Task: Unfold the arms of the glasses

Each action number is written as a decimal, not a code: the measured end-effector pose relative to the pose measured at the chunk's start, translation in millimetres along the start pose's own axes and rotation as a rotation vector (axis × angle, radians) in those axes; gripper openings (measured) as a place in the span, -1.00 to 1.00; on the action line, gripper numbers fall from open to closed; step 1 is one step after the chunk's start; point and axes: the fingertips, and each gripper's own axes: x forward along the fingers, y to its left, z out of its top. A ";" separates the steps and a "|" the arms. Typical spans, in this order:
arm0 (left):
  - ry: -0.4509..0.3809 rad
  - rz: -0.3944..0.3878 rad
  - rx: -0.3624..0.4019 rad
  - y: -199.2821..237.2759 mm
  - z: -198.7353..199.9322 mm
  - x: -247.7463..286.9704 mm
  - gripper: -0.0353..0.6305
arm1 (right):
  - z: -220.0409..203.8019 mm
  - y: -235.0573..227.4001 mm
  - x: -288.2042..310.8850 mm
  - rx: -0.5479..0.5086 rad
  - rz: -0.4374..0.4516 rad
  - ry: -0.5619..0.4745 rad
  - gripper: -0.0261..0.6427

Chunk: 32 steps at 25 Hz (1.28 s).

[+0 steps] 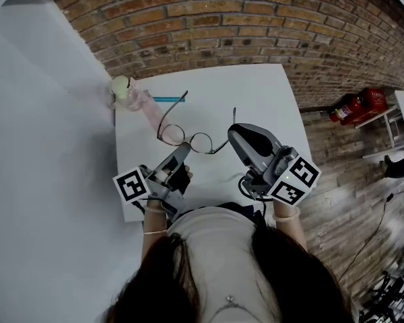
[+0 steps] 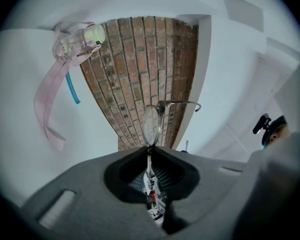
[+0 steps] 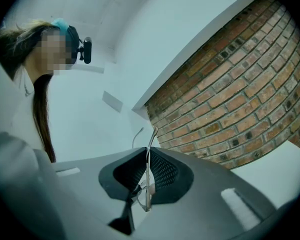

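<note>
pinching thin round-lensed wire glasses [image 1: 200,142]: left claw [image 1: 183,152] clamps the rim, right claw [image 1: 233,136] one arm (light, springy, easily bent).

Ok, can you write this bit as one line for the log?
left gripper: shut on glasses rim | right gripper: shut on glasses arm | glasses: held between both, over white table | arms: look unfolded

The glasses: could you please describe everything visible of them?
The glasses have a thin, metal-looking wire frame and two round clear lenses. Both arms look swung out, pointing away from the person. The left gripper is shut on the rim, the right gripper on one arm, over the white table.
</note>
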 end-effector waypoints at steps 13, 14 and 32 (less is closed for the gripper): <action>-0.002 -0.001 -0.011 1.2 -1.5 0.9 -0.83 | 0.1 0.0 -1.1 0.007 0.005 -0.007 -0.84; -0.002 0.002 -0.009 1.5 -1.5 1.1 -0.83 | -0.2 0.2 -0.8 0.004 0.005 -0.005 -0.84; -0.025 0.000 -0.002 2.0 4.2 -1.8 -0.83 | -1.2 4.8 -1.6 -0.013 0.021 0.006 -0.78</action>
